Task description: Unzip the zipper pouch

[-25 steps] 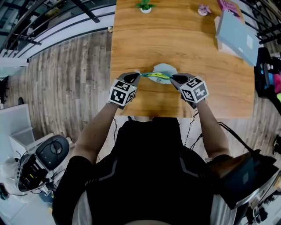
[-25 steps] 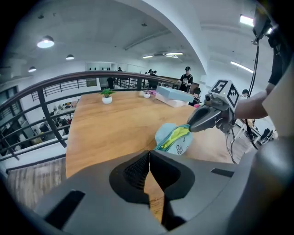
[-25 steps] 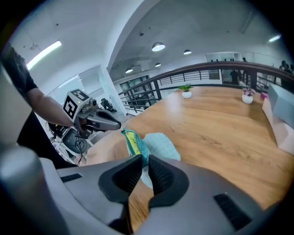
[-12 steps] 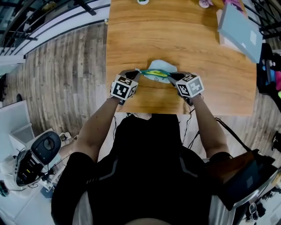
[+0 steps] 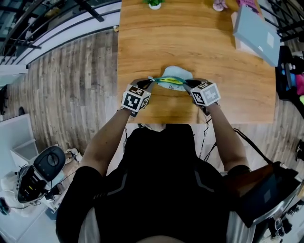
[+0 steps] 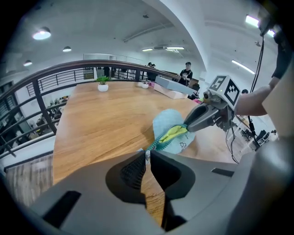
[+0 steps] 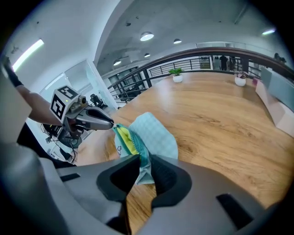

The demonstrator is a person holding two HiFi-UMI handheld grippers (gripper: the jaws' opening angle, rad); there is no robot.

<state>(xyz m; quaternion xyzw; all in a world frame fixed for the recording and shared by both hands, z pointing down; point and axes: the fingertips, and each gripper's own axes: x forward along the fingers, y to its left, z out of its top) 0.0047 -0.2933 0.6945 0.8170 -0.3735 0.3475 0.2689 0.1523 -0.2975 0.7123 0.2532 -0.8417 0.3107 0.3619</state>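
A light blue zipper pouch (image 5: 176, 75) hangs just above the wooden table (image 5: 156, 42) near its front edge, stretched between both grippers. Its green zipper is parted and shows yellow lining (image 6: 173, 133). My left gripper (image 5: 150, 80) is shut on the small zipper pull (image 6: 147, 154) at the pouch's left end. My right gripper (image 5: 186, 84) has the pouch's right end (image 7: 143, 158) between its fingers, and its jaws are opening. In the left gripper view the pouch (image 6: 172, 121) runs from my tips across to the right gripper (image 6: 189, 126).
At the table's far edge stand a small potted plant (image 5: 154, 4) and a pink object (image 5: 219, 5). A grey-blue flat box (image 5: 256, 33) lies at the far right. A railing (image 6: 69, 87) runs along the table's left side. People stand far behind.
Both grippers stay at the pouch's ends with the zipper line taut between them. Only the head view has shifted slightly.
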